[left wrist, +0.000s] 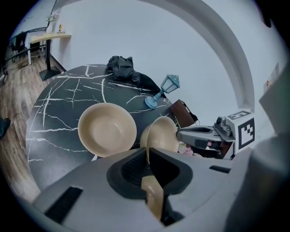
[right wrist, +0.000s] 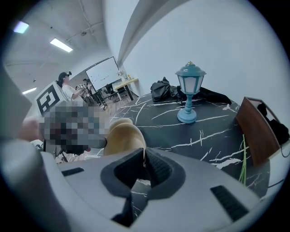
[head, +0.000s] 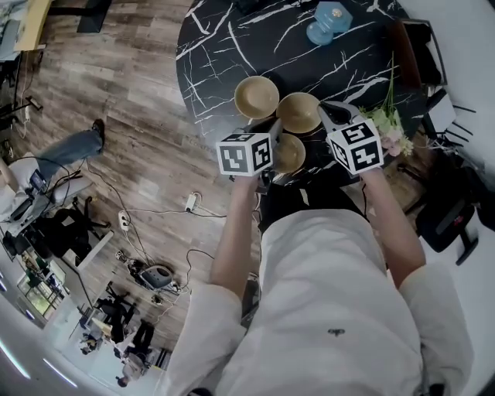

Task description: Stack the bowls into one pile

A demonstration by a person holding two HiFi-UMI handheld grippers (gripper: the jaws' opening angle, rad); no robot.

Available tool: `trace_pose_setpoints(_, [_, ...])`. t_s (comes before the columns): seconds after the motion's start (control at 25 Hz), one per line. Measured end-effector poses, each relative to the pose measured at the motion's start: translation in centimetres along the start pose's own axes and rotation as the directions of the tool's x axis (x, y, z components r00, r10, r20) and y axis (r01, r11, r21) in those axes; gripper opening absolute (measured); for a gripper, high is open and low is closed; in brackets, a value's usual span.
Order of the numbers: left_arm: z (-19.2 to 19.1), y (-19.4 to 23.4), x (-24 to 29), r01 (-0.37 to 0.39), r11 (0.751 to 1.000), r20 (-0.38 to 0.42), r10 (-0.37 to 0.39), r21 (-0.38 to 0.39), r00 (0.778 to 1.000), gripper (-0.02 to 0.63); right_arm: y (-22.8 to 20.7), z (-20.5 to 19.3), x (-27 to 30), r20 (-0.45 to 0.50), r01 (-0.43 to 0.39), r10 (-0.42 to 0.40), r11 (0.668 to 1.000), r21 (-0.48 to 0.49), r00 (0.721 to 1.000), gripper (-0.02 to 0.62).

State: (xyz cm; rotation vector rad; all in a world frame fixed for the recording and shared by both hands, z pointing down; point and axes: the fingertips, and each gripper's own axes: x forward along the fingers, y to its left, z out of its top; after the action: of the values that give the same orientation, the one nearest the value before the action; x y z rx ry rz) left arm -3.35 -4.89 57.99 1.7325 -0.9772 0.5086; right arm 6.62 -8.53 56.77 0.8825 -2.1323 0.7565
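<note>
Bowls: three tan round ones at the near edge of the black white-veined marble table (head: 224, 46). Nearest bowl (head: 290, 153): left gripper (left wrist: 152, 181) clamped on its rim. Middle bowl (head: 298, 112): tilted, right gripper (right wrist: 144, 161) pinching its rim, jaws nearly together. Far bowl (head: 257, 97): upright on table, free. Blue lantern (head: 329, 22) beyond.

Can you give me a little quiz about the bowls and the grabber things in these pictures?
1. How many bowls are in the head view?
2. True or false: the right gripper is empty.
3. What stands far back on the black table? A) a blue lantern B) a red kettle C) a green bottle

Key
1. Three.
2. False: its jaws are shut on the rim of the middle bowl. The left gripper grips the near bowl.
3. A.
</note>
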Motion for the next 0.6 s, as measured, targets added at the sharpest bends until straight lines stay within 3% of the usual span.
trace_pose_setpoints(0.6, [-0.4,-1.1,-3.3,-0.011,1.000,0.069,0.012,-0.010,0.998,0.015,2.5,1.2,-2.4,0.043,-0.044,0.047,0.997,-0.064,0.998,0.018])
